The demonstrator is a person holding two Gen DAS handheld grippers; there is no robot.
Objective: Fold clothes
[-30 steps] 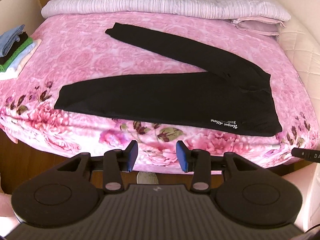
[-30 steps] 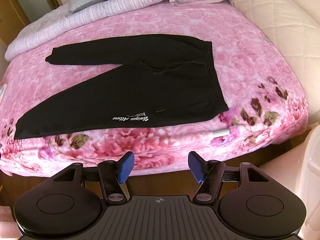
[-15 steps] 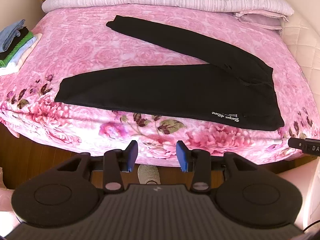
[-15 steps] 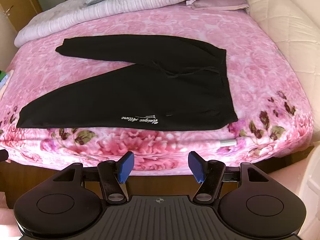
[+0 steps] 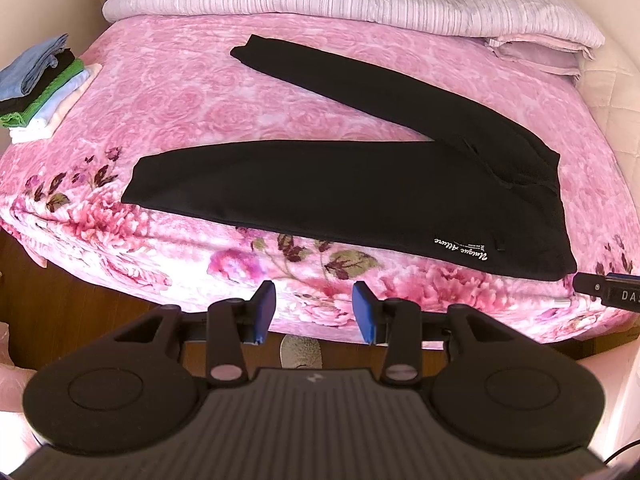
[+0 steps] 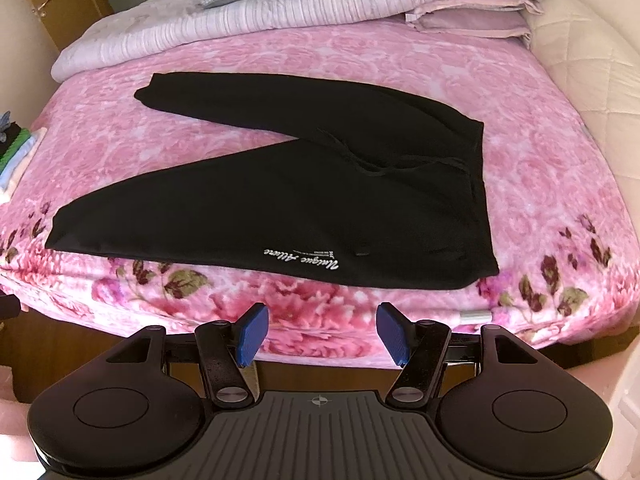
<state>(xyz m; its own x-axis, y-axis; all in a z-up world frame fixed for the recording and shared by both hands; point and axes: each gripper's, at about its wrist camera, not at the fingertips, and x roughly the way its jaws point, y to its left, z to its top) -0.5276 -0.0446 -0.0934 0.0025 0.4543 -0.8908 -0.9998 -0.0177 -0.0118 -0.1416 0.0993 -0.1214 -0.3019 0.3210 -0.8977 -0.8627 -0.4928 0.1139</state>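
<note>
Pink bed [image 5: 168,92], one black trousers [image 5: 360,196], two pillows [image 6: 468,20]

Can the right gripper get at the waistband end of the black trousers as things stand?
Probably yes: the right gripper hangs open before the bed edge, and nothing lies between it and the black trousers waistband end.

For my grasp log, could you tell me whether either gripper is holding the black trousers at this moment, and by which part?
Nothing is held. The left gripper and right gripper are both open, short of the black trousers lying flat.
</note>
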